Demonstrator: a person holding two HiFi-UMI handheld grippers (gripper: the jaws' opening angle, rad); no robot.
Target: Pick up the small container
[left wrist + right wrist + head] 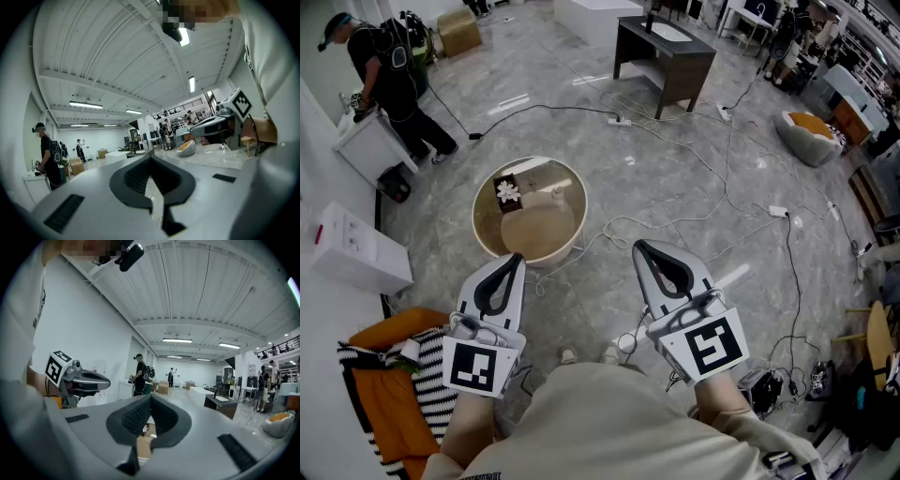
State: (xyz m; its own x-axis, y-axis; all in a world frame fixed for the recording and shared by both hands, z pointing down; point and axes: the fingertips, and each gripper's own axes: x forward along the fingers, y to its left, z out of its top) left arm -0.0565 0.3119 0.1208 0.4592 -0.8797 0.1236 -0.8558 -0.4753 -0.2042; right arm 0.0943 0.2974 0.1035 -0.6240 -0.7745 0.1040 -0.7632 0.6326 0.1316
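Observation:
The small container [507, 192] is a dark square box with a white flower-like piece on top. It sits at the back left of a low round table [580, 214], beside a tan sheet. My left gripper [515, 258] hangs just short of the table's near rim, shut with nothing in it. My right gripper [638, 246] is to the right of the table over the floor, also shut and empty. In the left gripper view the closed jaws [150, 157] point across the room, and the right gripper [213, 127] shows beside them. The right gripper view shows its own closed jaws [151, 397] and the left gripper [82, 380].
A person in black [389, 75] stands at a white cabinet [366, 145] at the far left. A white box [354, 248] lies near the wall. Cables [722, 202] trail over the grey floor. A dark desk [666, 56] stands at the back. Orange and striped cloth [384, 375] lies at my lower left.

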